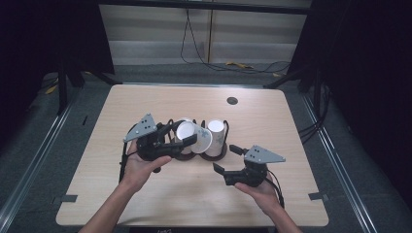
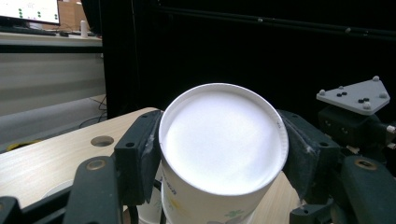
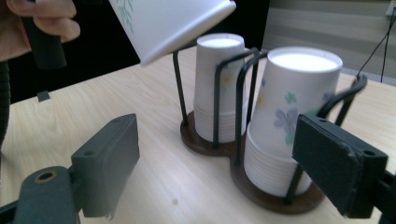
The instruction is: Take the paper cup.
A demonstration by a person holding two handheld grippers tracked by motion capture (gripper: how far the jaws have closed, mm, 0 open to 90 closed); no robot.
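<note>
A white paper cup [image 1: 194, 136] with a floral print lies tilted on its side in the air, and my left gripper [image 1: 187, 141] is shut on it just above a dark wooden cup holder [image 1: 201, 156] with wire hoops. In the left gripper view the cup's flat bottom [image 2: 224, 140] faces the camera, with a pad pressing each side. The holder carries two stacks of upturned cups [image 3: 219, 88] [image 3: 289, 116]. My right gripper [image 1: 224, 158] stands open at the front right of the holder, nothing between its pads [image 3: 336, 163]. The held cup [image 3: 168, 23] hangs above the stacks.
The holder sits mid-table on a light wooden table [image 1: 145, 204]. A round cable hole [image 1: 232, 101] lies near the far edge. Cables [image 1: 243, 65] trail on the floor behind. Dark curtains flank both sides.
</note>
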